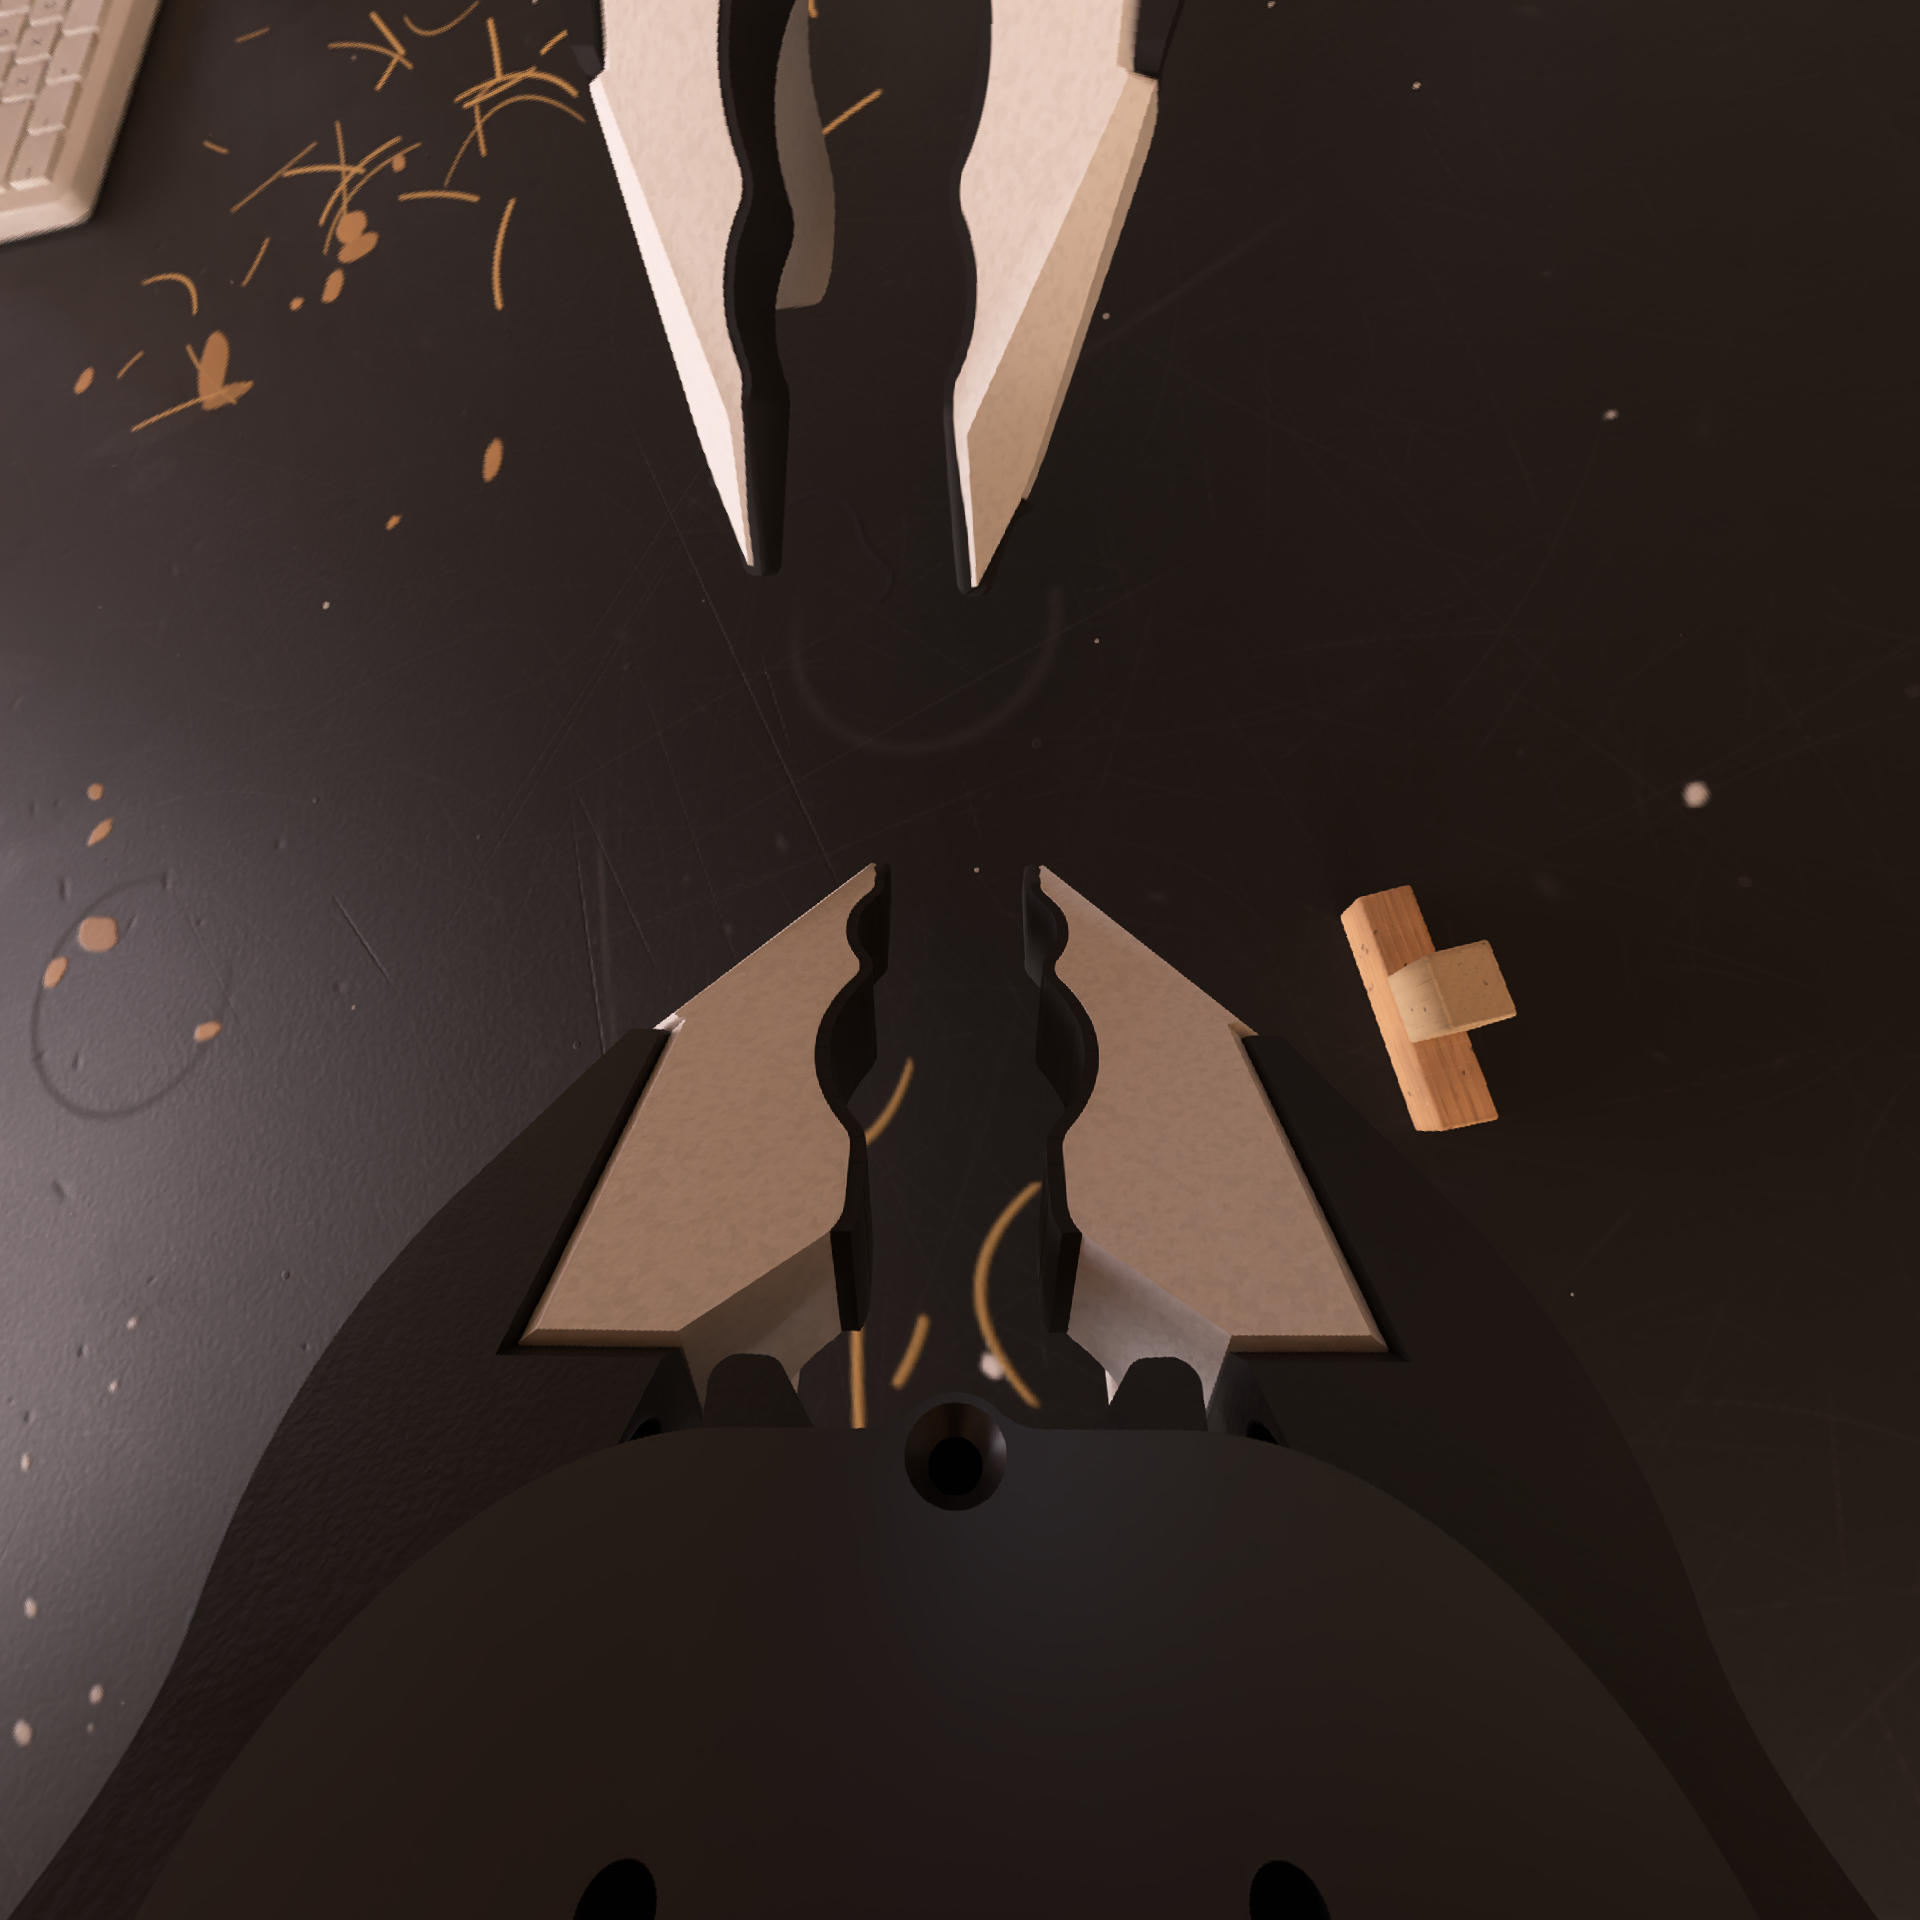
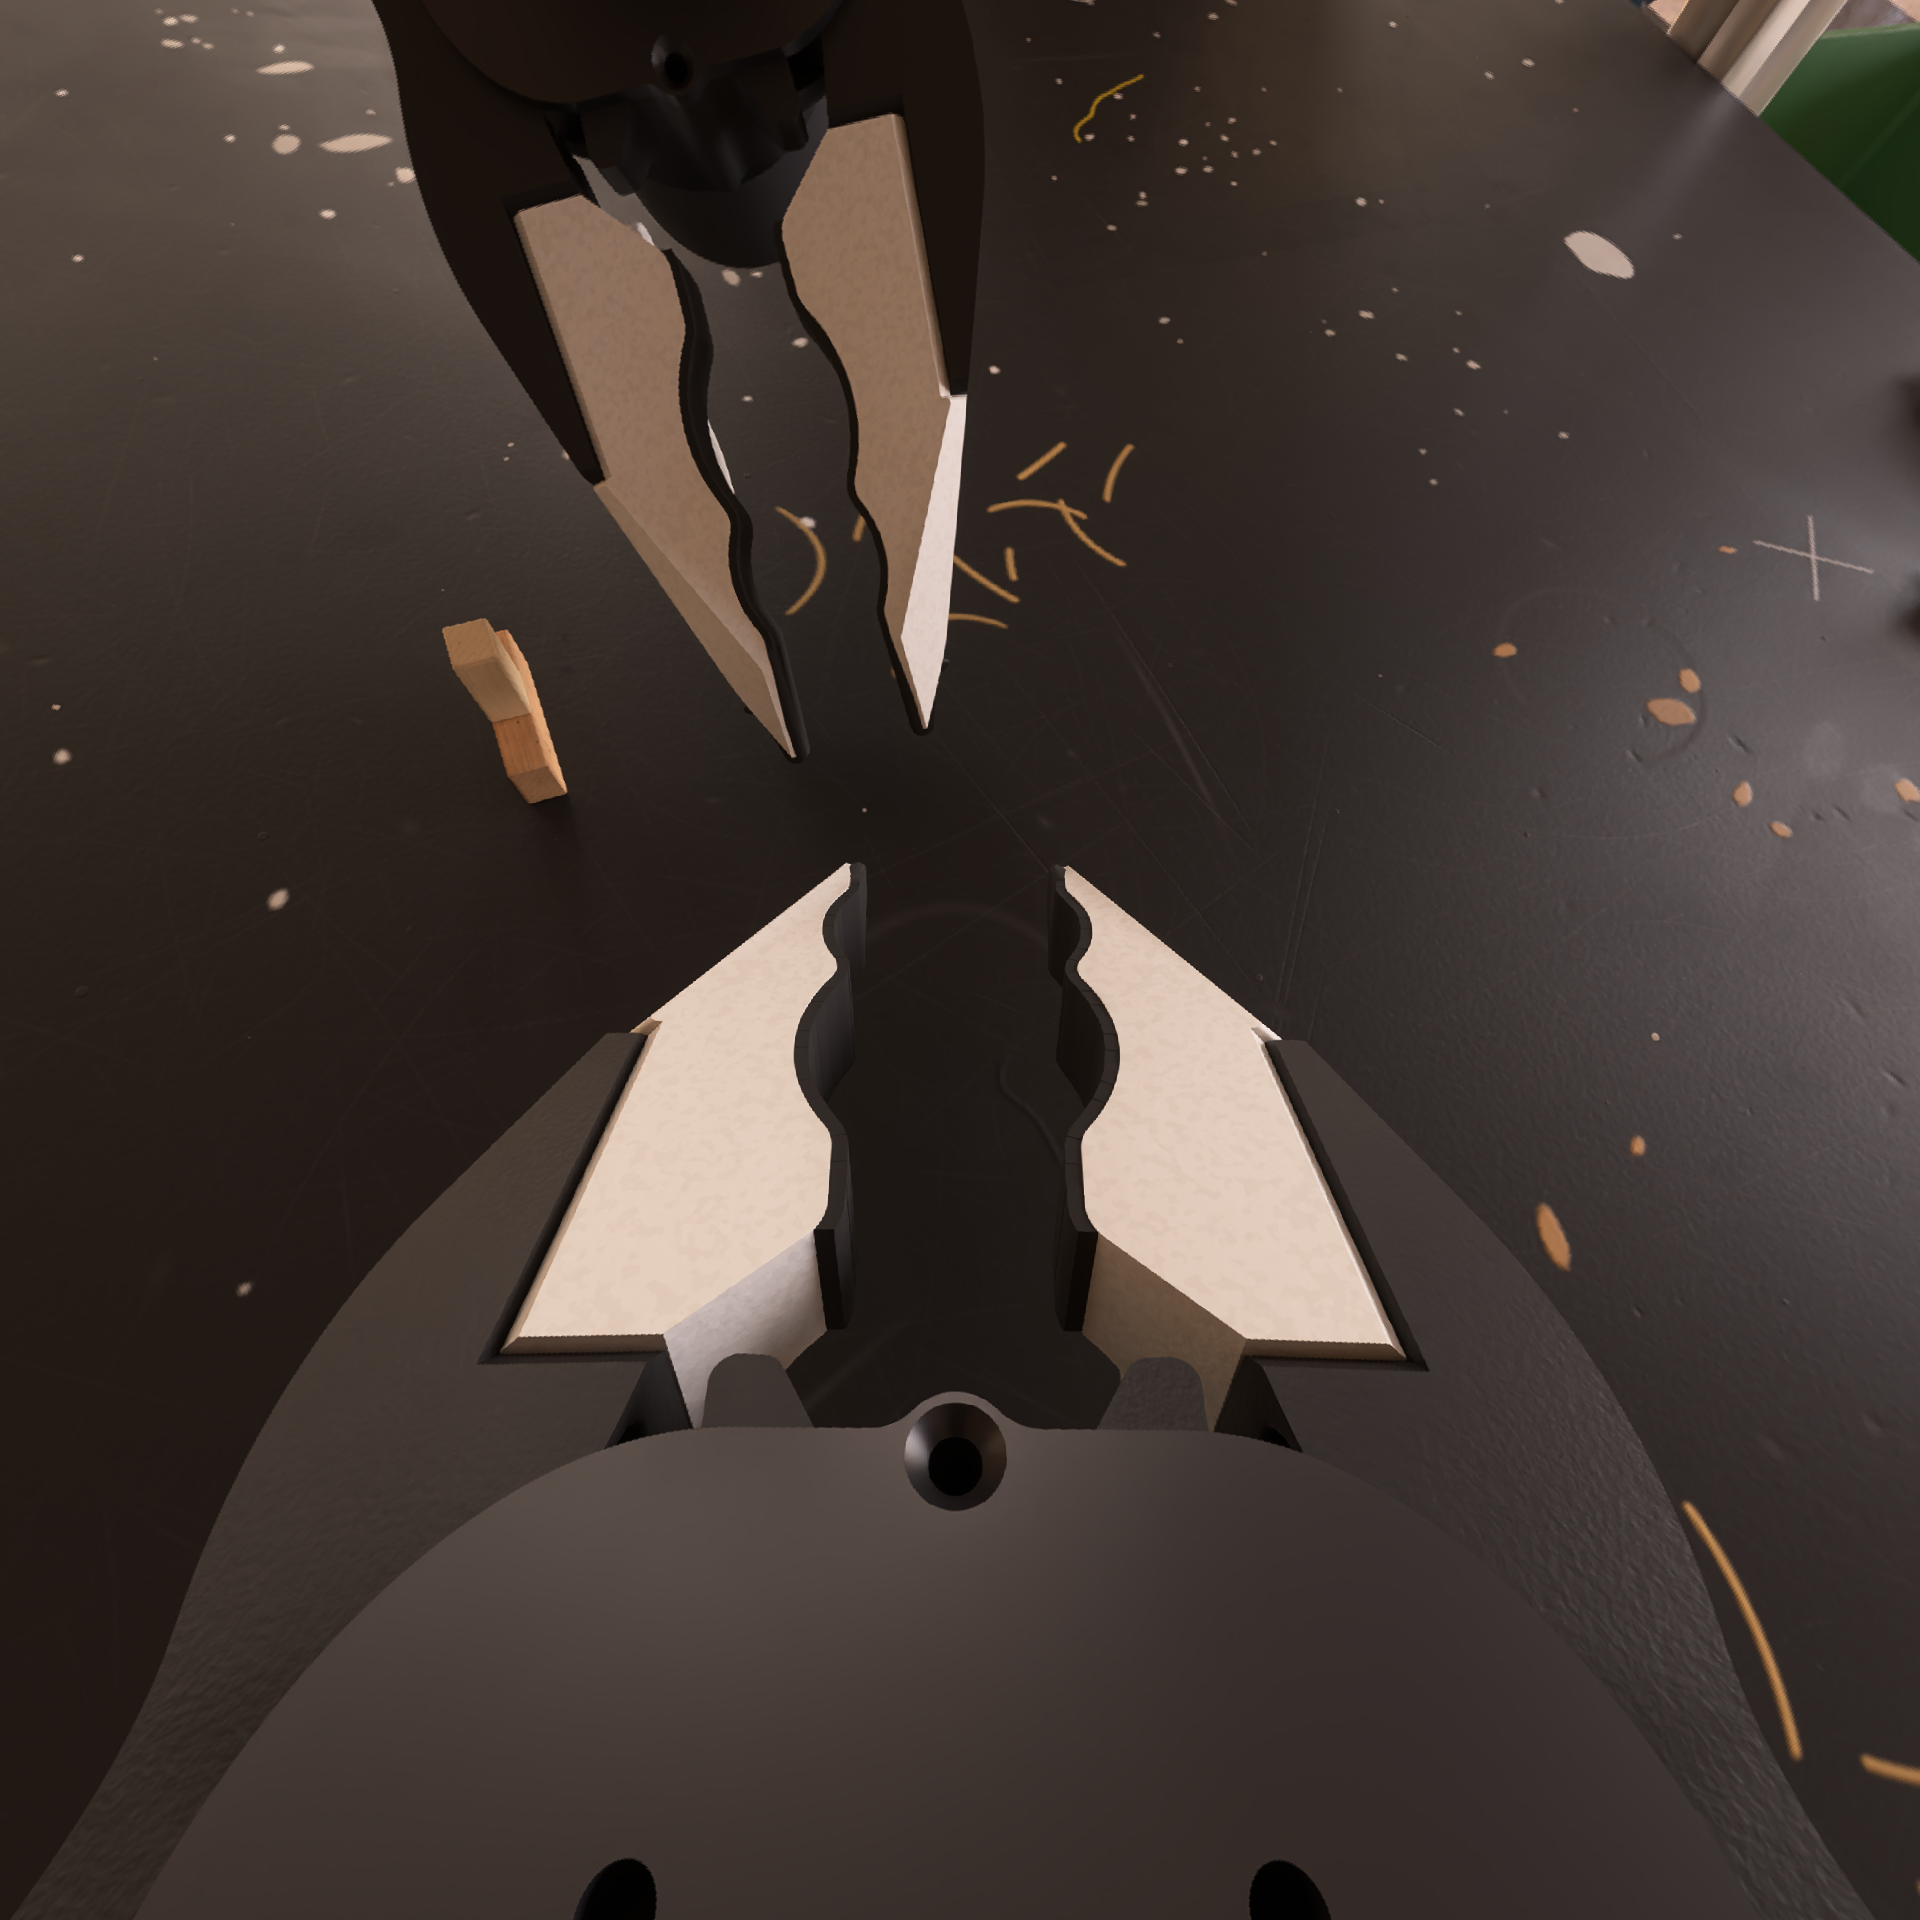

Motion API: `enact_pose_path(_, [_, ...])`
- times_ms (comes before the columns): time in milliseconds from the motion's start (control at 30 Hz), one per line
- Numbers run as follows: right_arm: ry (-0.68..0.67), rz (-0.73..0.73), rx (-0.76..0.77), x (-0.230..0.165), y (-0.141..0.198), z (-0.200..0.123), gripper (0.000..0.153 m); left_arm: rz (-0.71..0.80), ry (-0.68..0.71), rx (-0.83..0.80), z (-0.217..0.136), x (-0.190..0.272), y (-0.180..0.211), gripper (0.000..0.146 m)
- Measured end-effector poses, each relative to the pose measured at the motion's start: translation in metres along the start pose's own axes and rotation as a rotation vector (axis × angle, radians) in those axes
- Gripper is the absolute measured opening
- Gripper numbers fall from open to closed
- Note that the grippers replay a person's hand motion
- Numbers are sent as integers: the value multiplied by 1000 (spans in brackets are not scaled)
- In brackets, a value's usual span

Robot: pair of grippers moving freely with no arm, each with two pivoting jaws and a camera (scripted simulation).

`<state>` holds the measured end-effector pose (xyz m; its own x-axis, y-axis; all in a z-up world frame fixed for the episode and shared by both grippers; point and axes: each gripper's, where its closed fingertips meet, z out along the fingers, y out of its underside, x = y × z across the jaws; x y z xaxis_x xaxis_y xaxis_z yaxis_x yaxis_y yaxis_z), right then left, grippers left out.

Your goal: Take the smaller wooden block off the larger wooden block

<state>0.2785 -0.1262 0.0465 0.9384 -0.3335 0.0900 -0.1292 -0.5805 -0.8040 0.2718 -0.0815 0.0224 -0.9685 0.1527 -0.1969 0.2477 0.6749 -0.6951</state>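
Note:
A long orange-brown wooden block (image 1: 1439, 1081) lies on the dark table with a smaller pale wooden block (image 1: 1449, 989) resting across its middle. In the right wrist view the larger block (image 2: 530, 753) and the smaller block (image 2: 480, 665) on it lie to the left. My left gripper (image 1: 958, 871) is open and empty, well left of the blocks. My right gripper (image 2: 958, 869) is open and empty, facing the left gripper tip to tip. The right gripper shows in the left wrist view (image 1: 862, 577), and the left gripper shows in the right wrist view (image 2: 857, 743). Neither touches the blocks.
Wood shavings (image 1: 416, 166) and pale specks litter the dark scratched table (image 1: 1351, 623). A pale keyboard (image 1: 52, 104) lies at the far left corner. A green object (image 2: 1849, 114) and pale posts stand at the far right edge in the right wrist view.

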Motion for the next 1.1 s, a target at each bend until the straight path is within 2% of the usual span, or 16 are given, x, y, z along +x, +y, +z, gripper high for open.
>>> enact_pose_path(267, [8, -1, 22, 2, -7, 1, 34, 8, -45, -6, -1, -8, 1, 23])
enact_pose_path(300, [10, 0, 26, 3, -7, 0, 34, 4, -58, 9, -3, -10, -1, 15])
enact_pose_path(333, [14, 2, 31, 5, -8, 0, 34, -15, -70, 32, -5, -13, -4, 0])
enact_pose_path(433, [26, 15, 46, 8, -10, -1, 35, -63, -75, 111, -11, -19, -12, 0])
enact_pose_path(667, [29, 7, 40, 4, -12, -2, 35, -93, -110, 67, -8, -28, -2, 0])
enact_pose_path(900, [-184, -14, 112, -58, -32, -4, 44, -161, -206, 95, -21, -51, 1, 0])
enact_pose_path(1100, [-285, -139, 2, -101, -26, 30, 46, -171, -235, 90, -24, -56, 4, 0])
